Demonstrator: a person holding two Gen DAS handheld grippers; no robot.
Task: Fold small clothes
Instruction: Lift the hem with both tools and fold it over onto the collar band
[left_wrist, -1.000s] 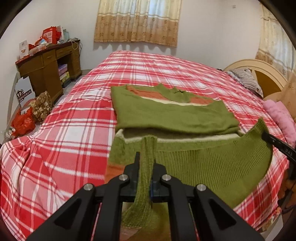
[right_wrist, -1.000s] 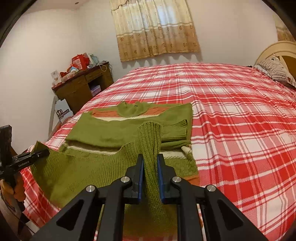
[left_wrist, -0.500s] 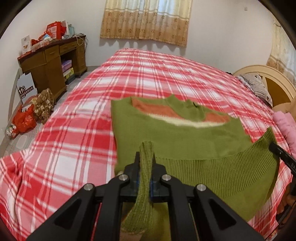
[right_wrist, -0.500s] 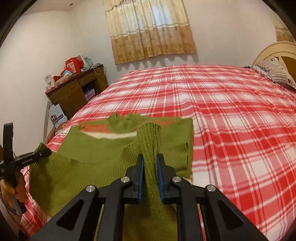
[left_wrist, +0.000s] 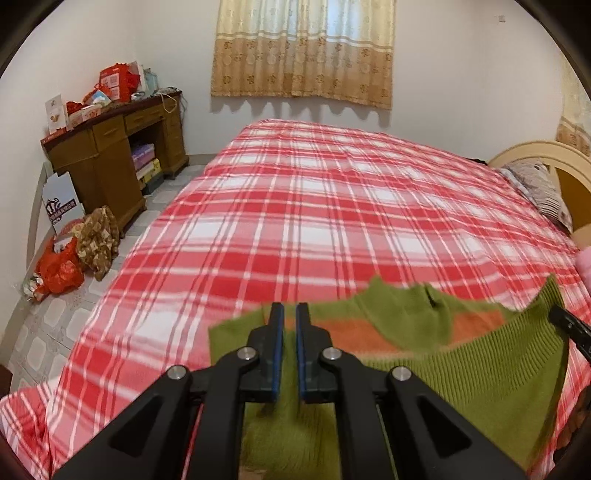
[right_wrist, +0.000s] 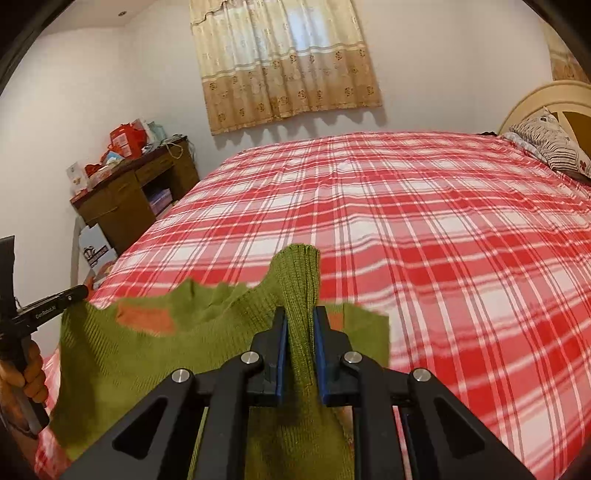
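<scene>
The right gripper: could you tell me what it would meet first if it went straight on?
Past the hem of the green sweater it clamps, the right gripper aims down at the plaid bedspread, likely its first contact; depth is unclear.

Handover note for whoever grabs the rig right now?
Left gripper: shut on one hem corner of the sweater.
Right gripper: shut on the other hem corner.
Sweater lies on the bed; the hem is held up, stretched between both grippers, over the collar.
Done: the bottom half is lifted over the top half.
Left: lay the hem down by the collar, release, then probably smooth it.
</scene>
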